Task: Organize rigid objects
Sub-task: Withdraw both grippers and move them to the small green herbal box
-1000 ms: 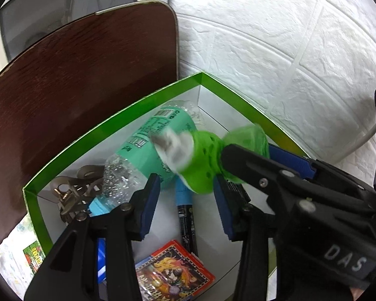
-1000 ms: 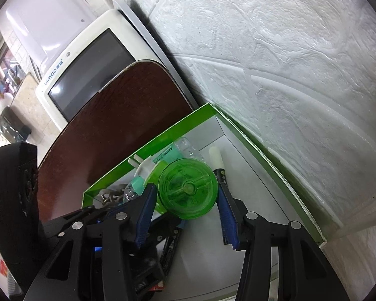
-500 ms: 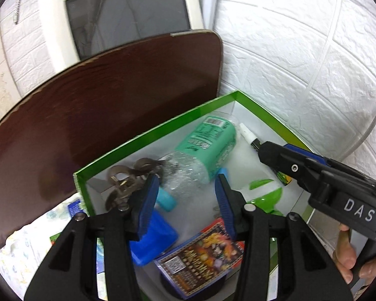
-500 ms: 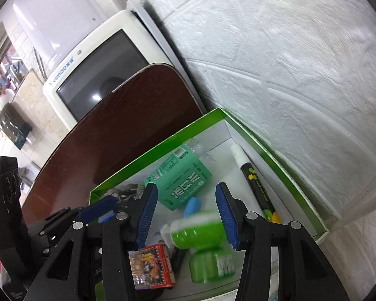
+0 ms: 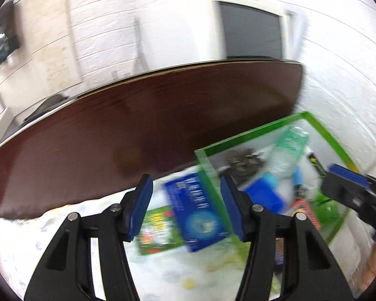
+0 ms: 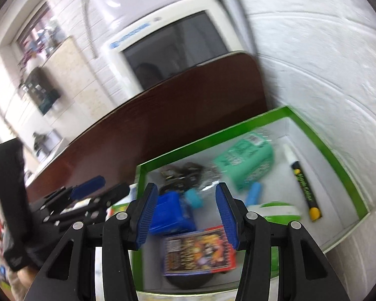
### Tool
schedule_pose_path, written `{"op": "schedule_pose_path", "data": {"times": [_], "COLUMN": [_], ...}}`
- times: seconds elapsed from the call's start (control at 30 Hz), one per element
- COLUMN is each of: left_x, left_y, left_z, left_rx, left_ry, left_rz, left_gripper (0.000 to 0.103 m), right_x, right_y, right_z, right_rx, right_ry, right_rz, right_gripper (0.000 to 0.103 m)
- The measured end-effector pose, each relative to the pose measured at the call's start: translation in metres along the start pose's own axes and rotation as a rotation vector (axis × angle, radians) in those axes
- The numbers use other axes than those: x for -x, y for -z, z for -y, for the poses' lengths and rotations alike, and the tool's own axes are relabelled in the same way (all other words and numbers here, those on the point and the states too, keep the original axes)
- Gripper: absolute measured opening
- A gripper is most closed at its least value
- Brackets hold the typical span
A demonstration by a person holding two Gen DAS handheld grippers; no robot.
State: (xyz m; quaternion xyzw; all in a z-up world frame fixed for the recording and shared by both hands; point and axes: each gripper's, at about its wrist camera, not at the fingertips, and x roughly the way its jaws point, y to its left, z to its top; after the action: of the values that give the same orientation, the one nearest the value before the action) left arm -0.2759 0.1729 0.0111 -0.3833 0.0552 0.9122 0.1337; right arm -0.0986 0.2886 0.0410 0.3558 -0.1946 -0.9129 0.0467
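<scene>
Here, the left hand-held gripper (image 5: 186, 207) hangs empty, its blue-padded jaws opening above a blurred blue printed carton (image 5: 196, 213) on the pale counter (image 5: 62, 238). The right hand-held gripper (image 6: 185, 214) stands half wide, holding nothing, over the green-rimmed white cardboard box (image 6: 338, 160), where a teal-labelled clear plastic bottle (image 6: 245, 161), a black-and-yellow marker (image 6: 304, 188) and a colourful card pack (image 6: 200, 250) lie; their print is unreadable.

Each camera looks forward and downward along its own claw. The left view sits left of the green-rimmed box (image 5: 253, 130), the right view directly above it (image 6: 213, 135) — both share the box, brown board (image 5: 163, 115) and monitor (image 6: 178, 40).
</scene>
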Motion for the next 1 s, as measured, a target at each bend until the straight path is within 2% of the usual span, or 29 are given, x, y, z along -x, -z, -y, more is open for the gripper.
{"op": "schedule_pose_path", "data": {"times": [0.13,0.37,0.53,0.77,0.83,0.93,1.0], "left_x": [-0.017,-0.049,-0.062,-0.064,-0.062,-0.060,-0.063], "left_y": [0.009,0.025,0.035,0.042,0.045,0.050,0.057], "left_z": [-0.042,-0.086,-0.095,-0.119,-0.124,-0.123,-0.119], "left_rx": [0.056,0.199,0.193,0.248,0.264,0.246,0.206], "left_ry": [-0.022,0.078,0.087,0.041,0.034,0.059,0.063], "left_rz": [-0.043,-0.147,-0.175,-0.168,-0.163,-0.166,-0.180], "left_gripper": [0.053,0.037,0.037,0.037,0.037,0.035,0.034], "right_x": [-0.009,-0.042,-0.078,-0.111,-0.123,-0.140,-0.141], "right_y": [0.011,0.045,0.062,0.069,0.069,0.070,0.067], "right_z": [-0.045,-0.116,-0.142,-0.155,-0.154,-0.149,-0.147], "right_rx": [0.121,0.275,0.315,0.286,0.251,0.184,0.159], "right_ry": [-0.080,-0.157,-0.054,0.089,0.131,0.145,0.133], "right_rz": [-0.041,-0.167,-0.226,-0.194,-0.216,-0.253,-0.227], "right_gripper": [0.050,0.050,0.050,0.050,0.050,0.050,0.050]}}
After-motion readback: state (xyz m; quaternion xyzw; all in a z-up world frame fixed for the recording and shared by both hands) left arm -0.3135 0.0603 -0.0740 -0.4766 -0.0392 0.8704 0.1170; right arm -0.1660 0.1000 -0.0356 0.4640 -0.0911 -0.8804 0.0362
